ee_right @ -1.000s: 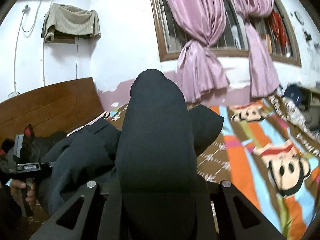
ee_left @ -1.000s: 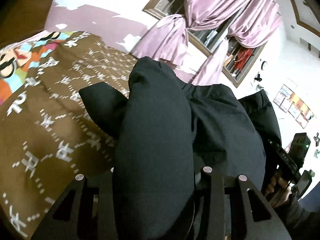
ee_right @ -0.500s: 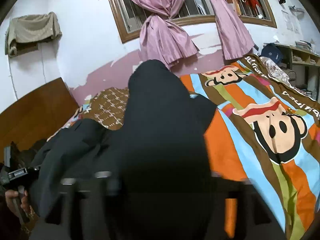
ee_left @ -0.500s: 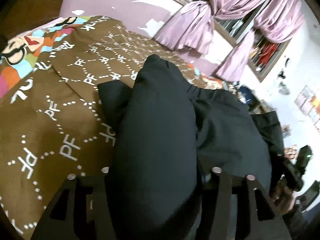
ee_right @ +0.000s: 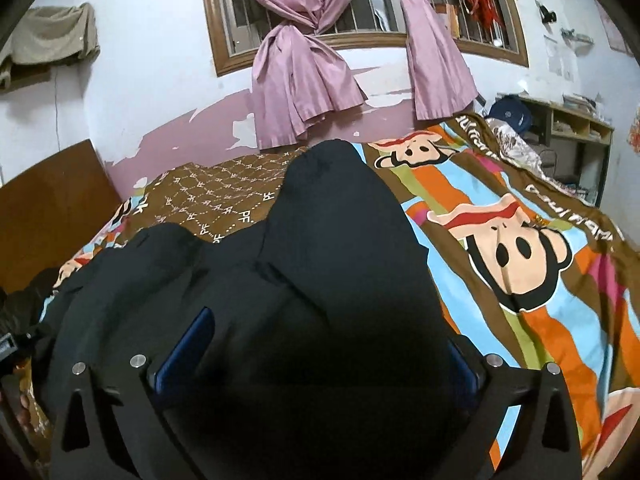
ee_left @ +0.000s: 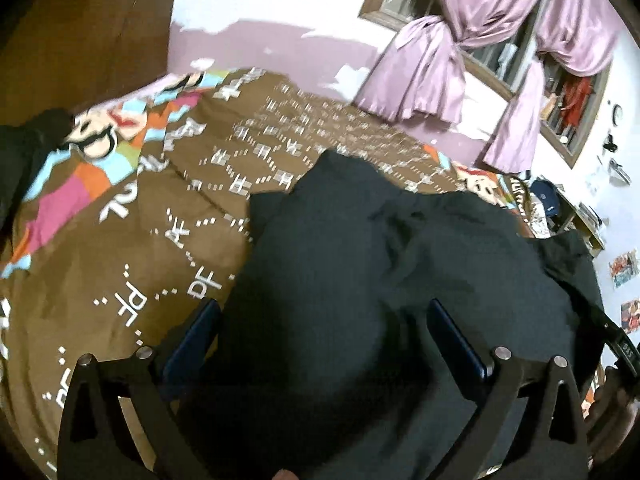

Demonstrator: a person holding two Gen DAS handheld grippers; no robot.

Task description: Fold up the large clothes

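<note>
Far left in the left wrist view a wooden headboard (ee_left: pixel 80 40) backs the bed (ee_left: pixel 120 240), whose brown and cartoon-striped cover carries everything. The black garment (ee_left: pixel 400 280) lies heaped on that cover, just in front of both cameras, with a rounded fold rising at its far edge. The left gripper (ee_left: pixel 324 328) has its jaws spread wide, blue pads either side of the dark cloth; the fabric bulges between them but the pads do not pinch it, so I judge it released or not yet gripped. The right gripper (ee_right: pixel 320 340) looks likewise: jaws wide apart, the garment mounded between and over them, nothing clamped. Both tools sit at the near hem, probably because that edge was laid down there as one fold of the task. Further right, pink curtains (ee_right: pixel 304 80) hang knotted at a barred window. At the far right stand open shelves (ee_right: pixel 576 136) holding papers and small items too blurred to name.
</note>
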